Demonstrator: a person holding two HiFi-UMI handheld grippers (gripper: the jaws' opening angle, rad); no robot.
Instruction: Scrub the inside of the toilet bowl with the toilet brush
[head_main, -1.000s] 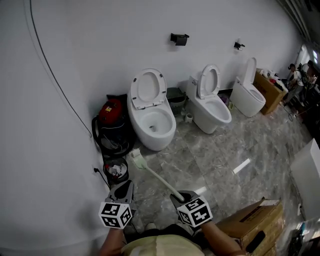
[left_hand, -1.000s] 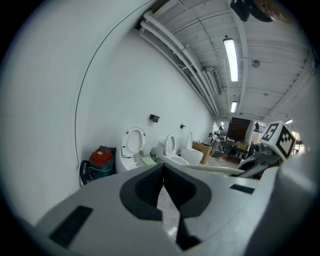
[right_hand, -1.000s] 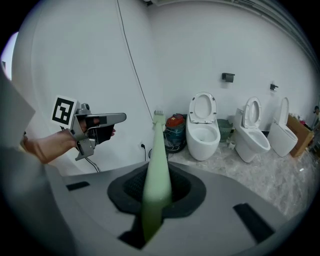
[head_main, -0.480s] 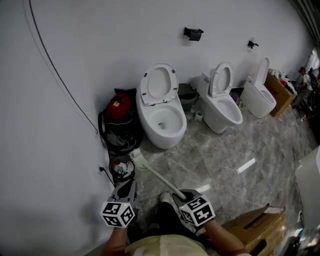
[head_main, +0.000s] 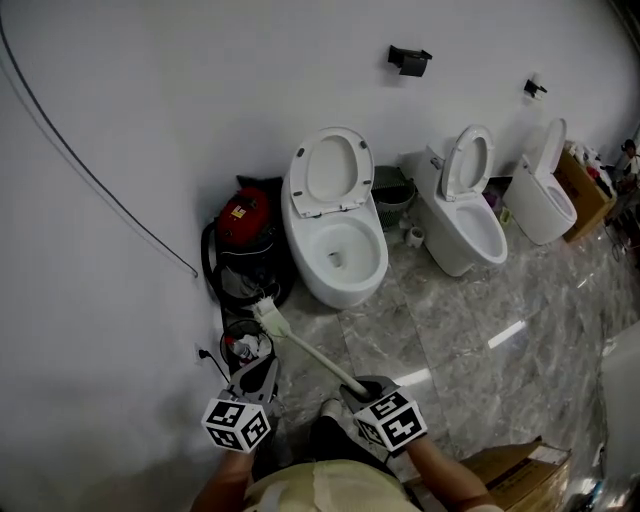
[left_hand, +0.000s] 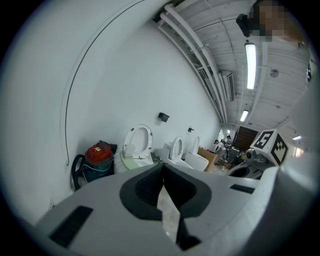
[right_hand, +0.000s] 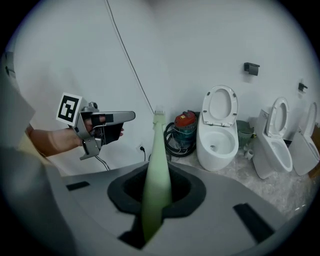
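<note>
Our right gripper (right_hand: 157, 186) has its jaws pinched on the pale green handle of the toilet brush (head_main: 311, 351). The handle runs forward from the jaws and to their left, and the white brush head (head_main: 268, 316) hangs over the marble floor (head_main: 430, 320), ahead of both grippers. Our left gripper (left_hand: 162, 174) is held to the left of the right one, well apart from it. Its jaw tips are pressed together and hold nothing.

The toilet (head_main: 335, 290) stands beyond the brush head and clear of it, with its seat raised. A dark drain opening shows at the bottom of its white bowl. Just ahead of the left gripper, near the brush head, a small black bin (head_main: 225, 338) holds crumpled white and reddish scraps. A red vacuum cleaner (head_main: 243, 214) sits farther ahead against the wall.
</note>
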